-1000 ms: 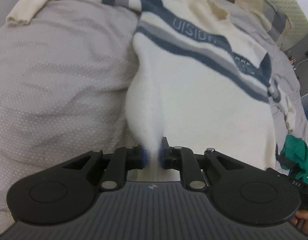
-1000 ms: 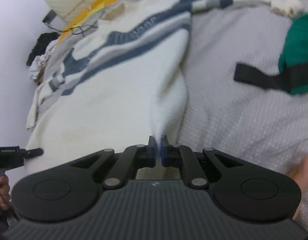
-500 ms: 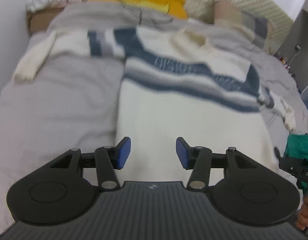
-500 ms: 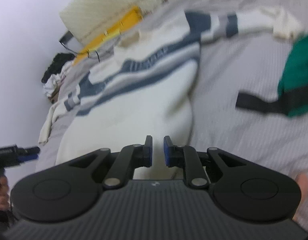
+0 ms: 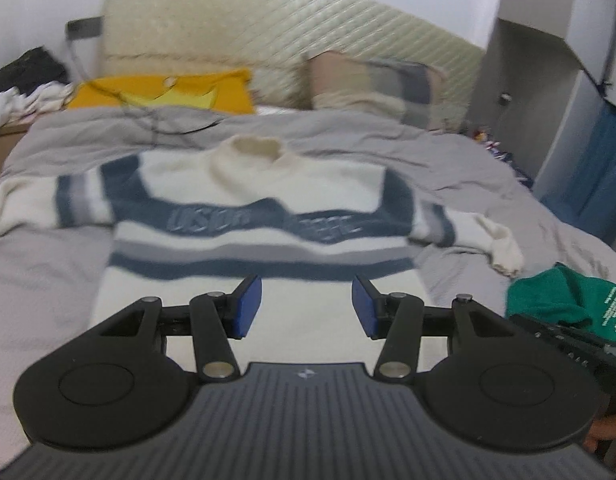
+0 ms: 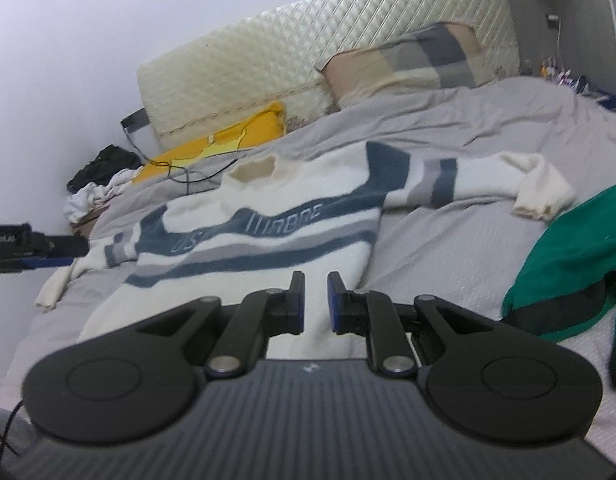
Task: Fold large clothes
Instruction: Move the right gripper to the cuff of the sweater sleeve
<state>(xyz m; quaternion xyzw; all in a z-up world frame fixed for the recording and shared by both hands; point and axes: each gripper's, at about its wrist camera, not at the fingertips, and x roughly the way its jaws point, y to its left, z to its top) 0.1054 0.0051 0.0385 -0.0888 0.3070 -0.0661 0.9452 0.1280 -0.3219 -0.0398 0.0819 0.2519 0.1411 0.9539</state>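
A cream sweater (image 5: 260, 216) with blue and grey chest stripes lies flat and face up on the grey bedspread (image 5: 44, 264), sleeves spread to both sides. It also shows in the right wrist view (image 6: 268, 232). My left gripper (image 5: 306, 306) is open wide and empty, raised over the sweater's lower half. My right gripper (image 6: 315, 304) is partly open and empty, above the sweater's lower right edge. The left gripper's tip (image 6: 36, 244) shows at the right wrist view's left edge.
A green garment (image 5: 563, 296) lies at the bed's right side, also in the right wrist view (image 6: 579, 264). A yellow item (image 5: 160, 94), a patchwork pillow (image 5: 379, 84) and a quilted headboard (image 5: 268, 32) are at the bed's far end. Clothes (image 6: 100, 184) are piled far left.
Both grippers let go of the sweater's bottom hem and opened. They lifted and pulled back, so the whole sweater now lies flat in view.
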